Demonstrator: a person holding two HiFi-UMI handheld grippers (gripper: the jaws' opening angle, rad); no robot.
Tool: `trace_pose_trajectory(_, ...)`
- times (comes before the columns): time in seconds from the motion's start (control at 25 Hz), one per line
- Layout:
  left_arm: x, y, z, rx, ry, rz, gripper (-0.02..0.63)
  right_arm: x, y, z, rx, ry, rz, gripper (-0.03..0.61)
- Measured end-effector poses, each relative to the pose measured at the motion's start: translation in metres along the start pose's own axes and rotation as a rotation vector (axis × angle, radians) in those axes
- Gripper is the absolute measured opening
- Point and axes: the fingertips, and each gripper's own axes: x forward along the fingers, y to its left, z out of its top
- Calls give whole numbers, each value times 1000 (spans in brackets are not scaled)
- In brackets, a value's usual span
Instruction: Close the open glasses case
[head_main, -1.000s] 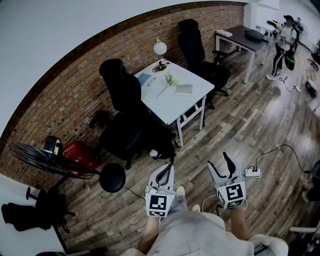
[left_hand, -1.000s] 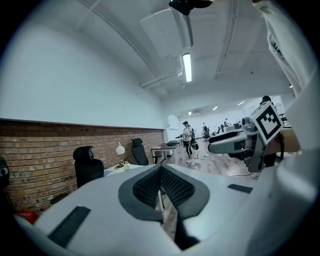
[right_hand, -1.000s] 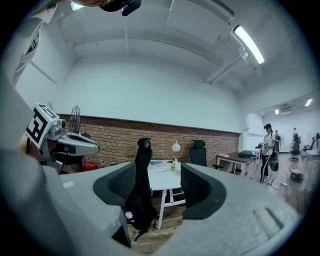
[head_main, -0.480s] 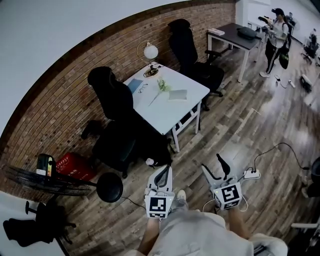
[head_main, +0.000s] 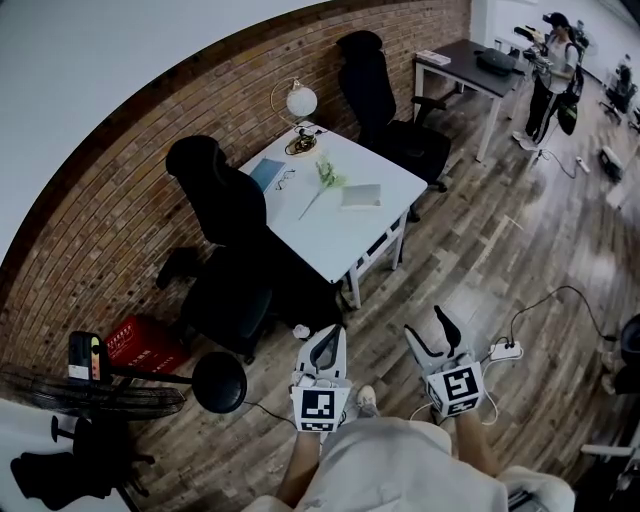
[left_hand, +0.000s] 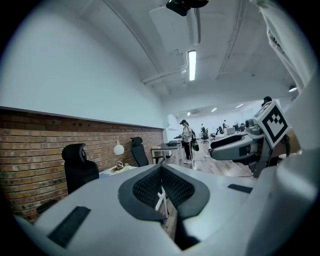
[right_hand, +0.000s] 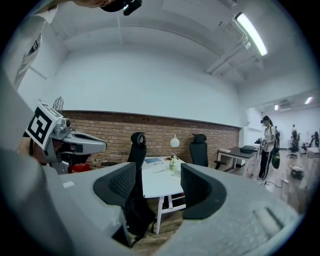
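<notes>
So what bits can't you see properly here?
- Head view: the pale flat thing on the white table is too small to tell whether it is the glasses case, or whether it is open.
- Left gripper view: the left claw itself hides most of the table.
- Right gripper view: the small things on the table are too tiny to name.

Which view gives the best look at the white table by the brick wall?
The head view: the white rectangular table shows its whole top from above. The right gripper view sees it low and nearly edge-on, with its legs; the left gripper view catches only a distant sliver behind a chair.
</notes>
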Motion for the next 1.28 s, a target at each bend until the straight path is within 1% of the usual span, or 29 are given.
trace_pose_trajectory(0.32,24,37,-1,1,0,-21,5,43,1,6,17,12,-30,283)
trace_pose_trajectory(0.6,35,52,3,9,-12,-50,5,60,4,10,22,13,-57,283)
trace_pose_trajectory(1.04,51,59,7,-3,-29,-83,5,72,0,11,22,27,-92,284)
trace_pose_trajectory(1.28,59,61,6,1,-29,-87,5,81,-4,13,17,16,-85,283)
